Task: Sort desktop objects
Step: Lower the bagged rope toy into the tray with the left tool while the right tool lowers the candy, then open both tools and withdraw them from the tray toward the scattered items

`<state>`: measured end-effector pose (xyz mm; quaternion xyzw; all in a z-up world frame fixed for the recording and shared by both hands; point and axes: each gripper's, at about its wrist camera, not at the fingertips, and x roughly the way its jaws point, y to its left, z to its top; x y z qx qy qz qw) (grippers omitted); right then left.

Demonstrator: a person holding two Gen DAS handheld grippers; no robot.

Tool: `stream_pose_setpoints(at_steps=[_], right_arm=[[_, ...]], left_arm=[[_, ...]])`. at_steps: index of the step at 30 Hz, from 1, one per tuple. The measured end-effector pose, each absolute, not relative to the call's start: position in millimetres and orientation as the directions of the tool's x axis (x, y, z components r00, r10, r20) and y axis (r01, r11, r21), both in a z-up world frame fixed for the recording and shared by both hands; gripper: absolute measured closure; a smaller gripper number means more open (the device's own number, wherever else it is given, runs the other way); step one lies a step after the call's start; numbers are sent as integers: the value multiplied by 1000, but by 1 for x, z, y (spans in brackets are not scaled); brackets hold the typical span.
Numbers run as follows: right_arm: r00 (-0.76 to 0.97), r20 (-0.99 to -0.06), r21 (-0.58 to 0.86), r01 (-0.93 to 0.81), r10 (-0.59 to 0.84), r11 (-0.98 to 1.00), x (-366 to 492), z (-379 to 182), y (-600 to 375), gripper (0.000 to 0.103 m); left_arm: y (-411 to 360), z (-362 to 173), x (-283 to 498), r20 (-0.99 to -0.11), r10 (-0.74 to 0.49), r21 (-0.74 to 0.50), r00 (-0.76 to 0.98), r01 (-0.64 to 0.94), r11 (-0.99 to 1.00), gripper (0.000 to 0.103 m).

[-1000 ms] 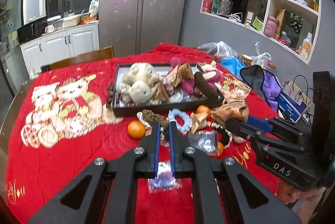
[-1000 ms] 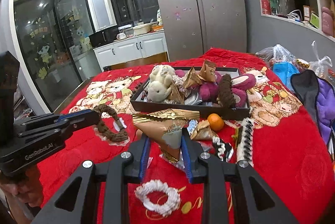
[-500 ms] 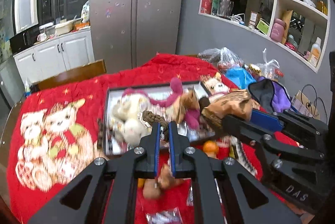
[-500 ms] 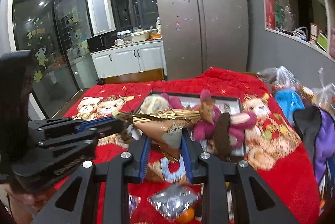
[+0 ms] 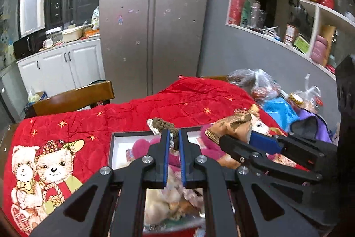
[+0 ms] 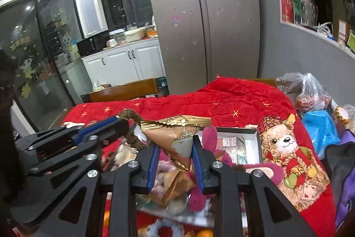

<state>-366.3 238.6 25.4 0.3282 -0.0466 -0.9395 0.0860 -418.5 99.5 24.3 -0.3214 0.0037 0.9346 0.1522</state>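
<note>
Two items held above the dark tray (image 6: 255, 132): left gripper (image 5: 172, 141) clamps a brown braided scrunchie (image 5: 165, 125); right gripper (image 6: 175, 148) pinches a tan-and-gold triangular snack packet (image 6: 177, 132) — inverted lettering, "OBIOTIC" legible.

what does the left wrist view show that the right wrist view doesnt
Only the left wrist view shows the two-bear print on the red cloth and the left gripper shut on the brown braided rope. Only the right wrist view shows the single bear print and oranges at the bottom edge. Both show the tray, the fridge and the right gripper shut on the triangular snack packet.
</note>
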Motion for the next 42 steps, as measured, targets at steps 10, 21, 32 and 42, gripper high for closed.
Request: stream_pose_setpoints(at_steps=[10, 21, 32, 42], right_arm=[[-708, -678, 140, 136, -195, -981, -412, -13, 227, 75], [-672, -717, 131, 132, -186, -983, -421, -30, 226, 73], [-683, -686, 180, 172, -249, -968, -418, -20, 236, 30], [-697, -662, 206, 182, -274, -961, -413, -9, 238, 29]], left_arm=[[88, -11, -455, -648, 257, -96, -717, -258, -961, 94], [94, -22, -457, -669, 236, -67, -705, -259, -963, 94], [81, 3, -447, -607, 168, -24, -777, -194, -981, 32], [63, 10, -447, -606, 206, -107, -769, -178, -978, 23]])
